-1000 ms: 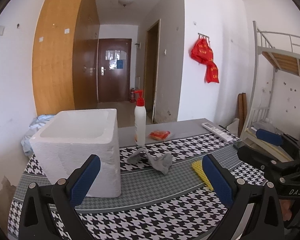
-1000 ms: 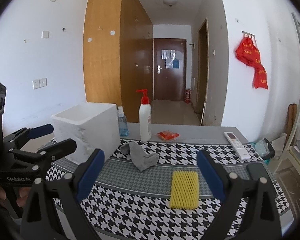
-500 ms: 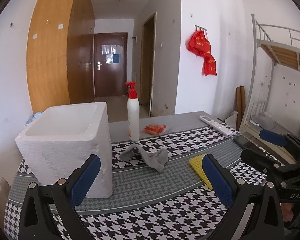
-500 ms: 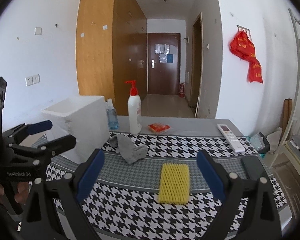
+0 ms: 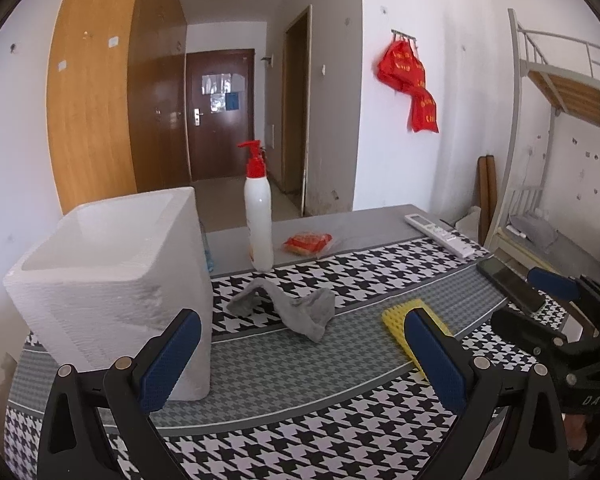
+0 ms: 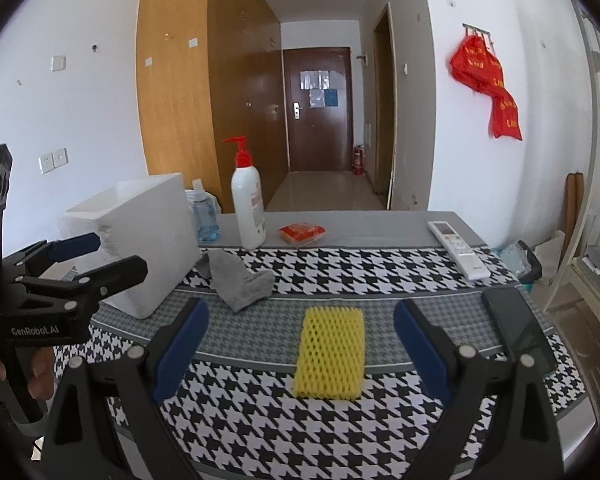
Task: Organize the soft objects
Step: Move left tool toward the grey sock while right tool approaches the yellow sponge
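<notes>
Right wrist view shows the right claw (image 6: pixel 300 344) wide open and empty before the yellow foam net (image 6: pixel 330 354), light and squashy, best pinched across its long edges.

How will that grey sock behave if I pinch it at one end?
The grey sock lies crumpled with a raised fold, so it is probably floppy and will dangle. It looks thin, likely very light. Lying beside the foam box, its trailing end might brush the wall.

Crumpled grey sock (image 6: pixel 242 280), flat yellow sponge (image 6: pixel 330 354)
</notes>
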